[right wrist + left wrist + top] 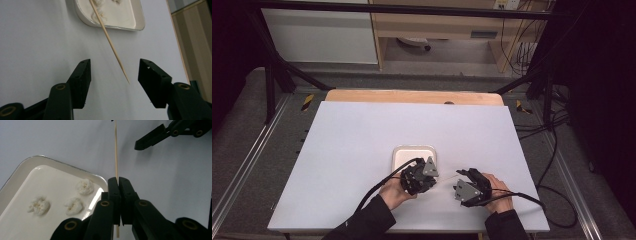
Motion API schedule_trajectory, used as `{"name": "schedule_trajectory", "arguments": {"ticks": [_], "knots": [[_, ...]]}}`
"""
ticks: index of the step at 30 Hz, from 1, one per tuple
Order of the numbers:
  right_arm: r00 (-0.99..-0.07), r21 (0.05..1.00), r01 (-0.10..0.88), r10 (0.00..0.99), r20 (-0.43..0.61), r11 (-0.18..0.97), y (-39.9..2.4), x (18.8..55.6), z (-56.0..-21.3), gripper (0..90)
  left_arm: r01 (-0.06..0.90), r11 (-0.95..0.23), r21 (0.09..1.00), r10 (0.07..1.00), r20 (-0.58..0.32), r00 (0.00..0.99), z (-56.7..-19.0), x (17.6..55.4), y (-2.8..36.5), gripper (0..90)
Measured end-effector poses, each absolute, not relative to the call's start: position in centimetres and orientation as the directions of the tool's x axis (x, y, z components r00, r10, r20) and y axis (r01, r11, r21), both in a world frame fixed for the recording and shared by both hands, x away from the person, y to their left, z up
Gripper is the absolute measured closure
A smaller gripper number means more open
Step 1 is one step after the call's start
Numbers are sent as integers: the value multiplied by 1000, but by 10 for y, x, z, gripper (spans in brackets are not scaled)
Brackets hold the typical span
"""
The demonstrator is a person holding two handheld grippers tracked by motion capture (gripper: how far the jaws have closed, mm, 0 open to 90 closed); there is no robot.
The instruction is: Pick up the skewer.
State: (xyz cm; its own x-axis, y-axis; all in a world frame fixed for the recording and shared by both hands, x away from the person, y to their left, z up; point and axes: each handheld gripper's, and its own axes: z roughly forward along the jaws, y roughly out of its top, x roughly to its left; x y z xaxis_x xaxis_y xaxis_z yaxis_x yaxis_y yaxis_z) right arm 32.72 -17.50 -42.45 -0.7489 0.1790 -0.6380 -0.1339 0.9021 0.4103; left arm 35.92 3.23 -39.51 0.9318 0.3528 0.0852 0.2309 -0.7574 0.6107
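Left gripper [119,185] jaws clamped on skewer [116,150], its tip between right gripper's [113,72] half-open jaws; tray [15,172] beside.

Worktop [362,150]: plain pale lavender-white sheet, unpatterned, over a light wood board showing as a tan strip along the far edge. Tray [22,167]: cream-white inside, with a paler, faintly silvery rim. Three dough-like pieces [84,186] on the tray: off-white, slightly mottled; their exact tint is hard to judge in this lighting. Skewer [110,46]: pale straw-yellow, uniform along its length. Left hand-held gripper [117,181]: matte black jaws with brass-coloured pivot rings. Right hand-held gripper [113,72]: the same black, same brass rings; grey three-cornered plate on top in the high view. Sleeves [362,225]: black. Floor [242,130]: dark grey, with yellow-and-black striped markers.
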Motion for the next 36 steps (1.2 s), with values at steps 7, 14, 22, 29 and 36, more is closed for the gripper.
{"name": "schedule_trajectory", "arguments": {"ticks": [7, 14, 22, 29, 36], "knots": [[-727, 334, -199, 90, -681, 921, -173, 326, -429, 557, 223, -767, 601, 335, 80, 939, -396, 358, 24, 887], [-722, 289, -238, 31, -692, 927, -172, 324, -432, 645, 210, -779, 591, 315, 79, 946, -397, 356, 19, 887], [-713, 235, -288, -45, -700, 928, -171, 324, -436, 756, 203, -785, 585, 303, 78, 950, -398, 354, 17, 887], [-707, 221, -304, -64, -705, 926, -171, 324, -436, 834, 197, -789, 582, 294, 76, 953, -400, 353, 16, 887], [-706, 192, -323, -100, -701, 927, -172, 323, -437, 881, 197, -788, 584, 293, 74, 953, -400, 353, 16, 887]]}}
